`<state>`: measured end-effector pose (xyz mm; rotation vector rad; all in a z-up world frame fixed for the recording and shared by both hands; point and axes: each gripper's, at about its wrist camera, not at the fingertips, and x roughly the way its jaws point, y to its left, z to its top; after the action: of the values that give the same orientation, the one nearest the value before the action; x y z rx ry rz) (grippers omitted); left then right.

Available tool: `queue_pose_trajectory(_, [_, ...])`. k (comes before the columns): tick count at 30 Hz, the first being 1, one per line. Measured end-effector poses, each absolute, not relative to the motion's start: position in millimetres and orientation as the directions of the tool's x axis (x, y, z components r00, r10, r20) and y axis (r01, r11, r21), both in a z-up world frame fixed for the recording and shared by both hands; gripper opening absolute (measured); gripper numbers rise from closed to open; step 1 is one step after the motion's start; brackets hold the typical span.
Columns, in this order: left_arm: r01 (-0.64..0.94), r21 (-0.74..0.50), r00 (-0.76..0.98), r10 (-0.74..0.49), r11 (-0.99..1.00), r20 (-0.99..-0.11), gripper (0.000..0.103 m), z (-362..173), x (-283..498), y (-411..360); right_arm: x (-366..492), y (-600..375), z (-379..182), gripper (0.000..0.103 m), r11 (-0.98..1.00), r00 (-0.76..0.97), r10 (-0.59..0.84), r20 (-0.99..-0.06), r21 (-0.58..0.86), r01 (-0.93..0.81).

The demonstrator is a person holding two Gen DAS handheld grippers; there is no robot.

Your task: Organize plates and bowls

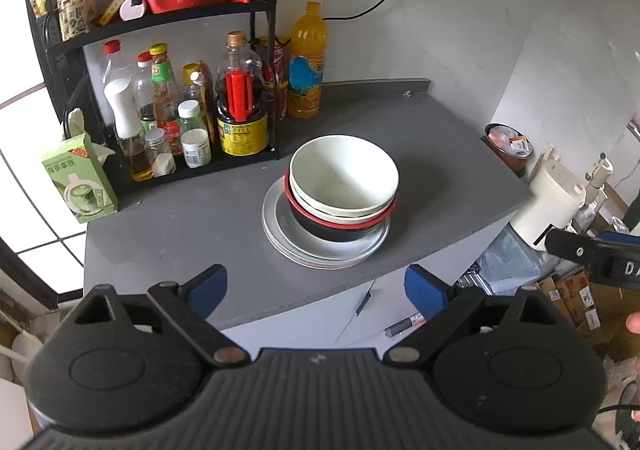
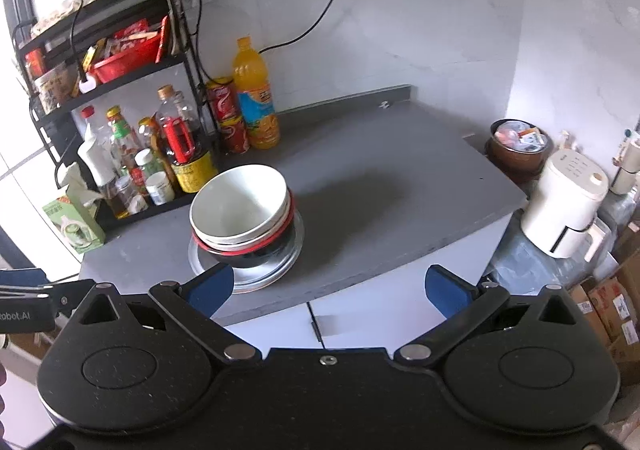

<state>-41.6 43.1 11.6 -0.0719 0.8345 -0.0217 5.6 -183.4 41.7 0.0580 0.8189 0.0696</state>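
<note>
Both grippers are hanging back off the front edge of the grey counter [image 1: 192,226], and neither is gripping anything. The left gripper [image 1: 316,288] is sitting with its blue-padded fingers [image 1: 210,288] spread wide and nothing between them; the right gripper [image 2: 330,288] is spread just as wide and just as empty.

The dishes are all standing in one pile near the middle of the counter. A white bowl [image 1: 344,176] is nesting on top, inside what is looking like a second pale bowl, though only its rim is showing. Those are sitting in a black bowl with a red rim [image 1: 340,228], and the whole lot is resting on silver plates [image 1: 280,230] stacked flat.

From the pile, a black wire rack [image 1: 274,62] crowded with sauce bottles is standing at about ten o'clock, and an orange drink bottle [image 1: 306,62] is standing just beside the rack at roughly eleven. A green carton [image 1: 80,178] is sitting out at nine o'clock near the counter's left edge. Off the counter at three o'clock, a cream appliance [image 2: 568,202] is standing among boxes.
</note>
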Motion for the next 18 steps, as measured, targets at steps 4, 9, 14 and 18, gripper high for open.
queue_pose_trajectory(4, [0.014,-0.071,0.671,-0.062,0.997,-0.738,0.095,8,-49,40,-6,-183,37,0.103,0.998,0.685,0.060,-0.726,0.059,-0.025])
queue_pose_trajectory(9, [0.017,-0.056,0.671,-0.053,0.998,-0.740,0.095,3,-56,39,-17,-181,29,0.103,0.998,0.677,0.050,-0.734,0.060,-0.009])
queue_pose_trajectory(14, [0.015,-0.059,0.669,-0.054,0.998,-0.742,0.095,0,-61,43,-23,-177,29,0.103,0.999,0.683,0.045,-0.729,0.052,-0.010])
queue_pose_trajectory(18, [0.010,-0.066,0.669,-0.056,0.998,-0.741,0.095,0,-64,46,-23,-175,31,0.103,0.999,0.693,0.044,-0.720,0.053,-0.008])
